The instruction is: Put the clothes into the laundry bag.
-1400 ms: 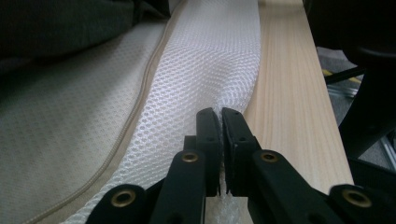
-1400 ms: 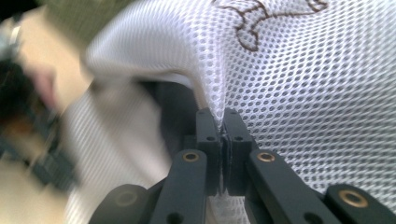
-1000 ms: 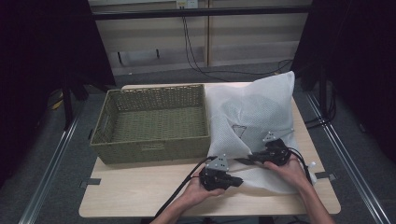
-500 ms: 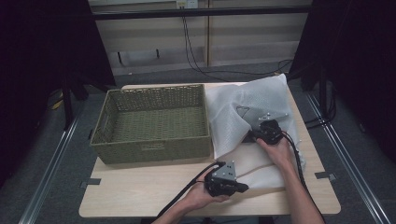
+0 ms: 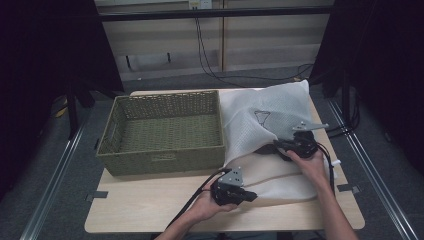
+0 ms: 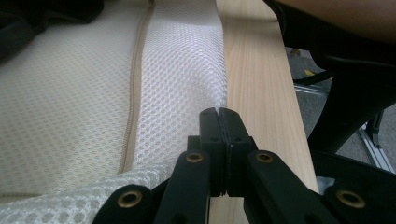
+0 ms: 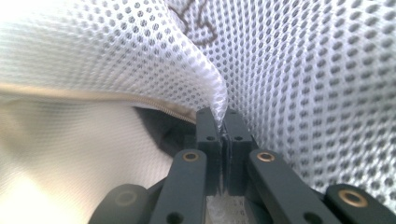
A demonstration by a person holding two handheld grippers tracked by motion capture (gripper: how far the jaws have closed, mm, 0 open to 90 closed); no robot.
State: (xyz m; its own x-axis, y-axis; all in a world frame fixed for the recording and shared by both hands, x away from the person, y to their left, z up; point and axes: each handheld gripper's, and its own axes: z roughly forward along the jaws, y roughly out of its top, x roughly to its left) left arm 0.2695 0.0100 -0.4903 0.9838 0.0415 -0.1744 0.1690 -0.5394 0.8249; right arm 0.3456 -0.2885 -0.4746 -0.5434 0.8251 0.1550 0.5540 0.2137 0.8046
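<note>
So there's this white mesh bag [image 5: 270, 125] lying on the right half of the pale wooden table [image 5: 150, 205], right up against a woven olive basket [image 5: 162, 130]. The fabric's a honeycomb net with a tan zipper line. Left gripper [image 5: 247, 196] sits low near the front edge, jaws pinched tight on the bag's bottom layer. Right gripper [image 5: 272, 148] is up higher, clamped on the top layer and lifting it like a flap. Its own view [image 7: 223, 122] shows the dark opening under the zipper; the left one [image 6: 219, 114] shows flat fabric and table edge.
</note>
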